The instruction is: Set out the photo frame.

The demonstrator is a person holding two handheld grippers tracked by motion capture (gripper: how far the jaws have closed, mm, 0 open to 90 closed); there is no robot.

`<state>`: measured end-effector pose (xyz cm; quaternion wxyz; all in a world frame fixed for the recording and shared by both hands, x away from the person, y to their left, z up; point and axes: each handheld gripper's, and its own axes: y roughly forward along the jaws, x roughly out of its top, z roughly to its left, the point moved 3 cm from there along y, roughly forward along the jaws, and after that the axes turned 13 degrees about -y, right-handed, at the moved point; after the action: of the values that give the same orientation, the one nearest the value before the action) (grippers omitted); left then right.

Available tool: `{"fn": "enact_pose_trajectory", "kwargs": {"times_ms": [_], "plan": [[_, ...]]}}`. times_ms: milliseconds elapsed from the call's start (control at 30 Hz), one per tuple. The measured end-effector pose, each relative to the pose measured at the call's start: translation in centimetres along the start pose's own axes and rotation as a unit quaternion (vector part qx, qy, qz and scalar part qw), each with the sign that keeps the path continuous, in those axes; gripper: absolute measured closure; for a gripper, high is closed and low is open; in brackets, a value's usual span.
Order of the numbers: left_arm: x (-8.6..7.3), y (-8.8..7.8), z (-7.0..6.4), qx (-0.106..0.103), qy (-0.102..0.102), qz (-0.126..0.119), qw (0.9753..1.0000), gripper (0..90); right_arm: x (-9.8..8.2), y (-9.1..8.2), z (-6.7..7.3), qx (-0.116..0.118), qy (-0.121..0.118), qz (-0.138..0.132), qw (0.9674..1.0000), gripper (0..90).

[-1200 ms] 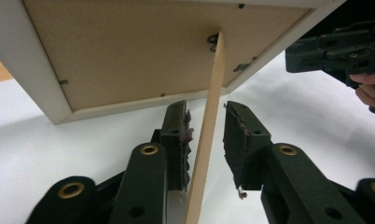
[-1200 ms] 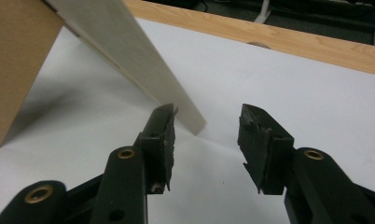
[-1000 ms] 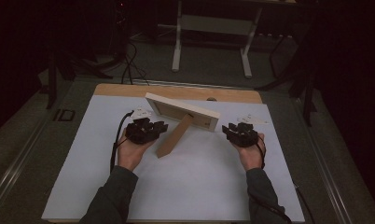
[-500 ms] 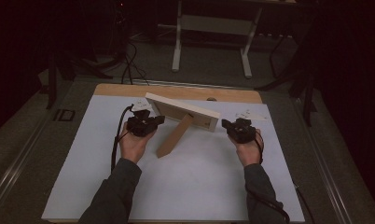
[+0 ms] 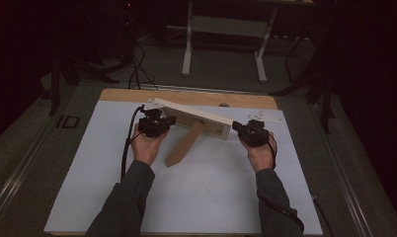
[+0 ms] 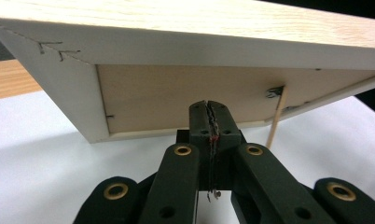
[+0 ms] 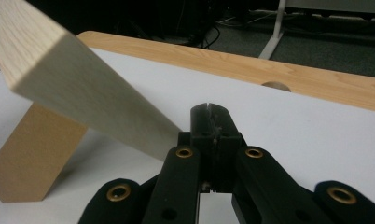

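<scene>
Left gripper (image 6: 209, 105): jaws clenched flat together, nothing between them. They have just been closing. In the left gripper view the closed tips sit just before the lower edge of the picture frame (image 6: 185, 100), facing its recessed backing panel; whether the tips touch the frame cannot be told. A thin light rod (image 6: 275, 116) runs down from a small metal fitting at the panel's right side.

In the high view the left gripper (image 5: 156, 123) is at the frame's left end, held in the left hand (image 5: 147, 145), with its black cable trailing down beside the sleeve.

Right gripper (image 7: 212, 112): jaws likewise clenched on nothing, having just been closing. In the right gripper view the closed tips lie just beside the near corner of the frame's pale wooden edge; contact cannot be confirmed. In the high view the right gripper (image 5: 251, 132) is at the frame's right end, in the right hand (image 5: 259, 153).

Picture frame (image 5: 196, 118): it stands tilted near the far middle of the desk, long side across, propped on a brown easel stand (image 5: 185, 144) that slants toward the person and rests its foot on the white sheet (image 5: 206, 197).

The white sheet covers most of the desk (image 5: 186, 96), leaving a wooden strip bare along the far edge, with a round hole (image 7: 275, 85) near that edge.
</scene>
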<state>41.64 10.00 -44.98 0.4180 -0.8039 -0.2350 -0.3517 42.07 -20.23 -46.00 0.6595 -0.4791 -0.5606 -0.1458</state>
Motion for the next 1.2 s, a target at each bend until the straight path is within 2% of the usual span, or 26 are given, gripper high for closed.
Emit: {"fn": "enact_pose_trajectory", "kwargs": {"times_ms": [267, 400, 567, 733, 1200], "plan": [[0.7, 0.1, -0.3, -0.004, -0.004, -0.006, 1.0, 90.0, 0.7, 0.1, -0.1, 0.001, -0.008, -0.003, 1.0, 89.6], [0.7, 0.3, -0.1, 0.001, -0.005, -0.006, 1.0, 90.0, 0.8, 0.3, -0.1, 0.001, -0.009, -0.002, 1.0, 89.6], [0.6, 0.7, -0.2, 0.0, 0.001, -0.002, 1.0, 90.0, 1.2, 0.3, -0.2, 0.013, 0.006, -0.013, 0.9998, 89.6], [0.6, 0.9, -0.3, 0.0, -0.002, -0.001, 1.0, 90.0, 1.4, 0.3, -0.1, 0.017, 0.005, -0.015, 0.9997, 89.7], [0.8, 1.4, -1.2, -0.004, 0.009, 0.004, 0.9999, 90.0, 1.7, -0.1, 0.0, 0.026, 0.005, -0.019, 0.9995, 89.6]]}}
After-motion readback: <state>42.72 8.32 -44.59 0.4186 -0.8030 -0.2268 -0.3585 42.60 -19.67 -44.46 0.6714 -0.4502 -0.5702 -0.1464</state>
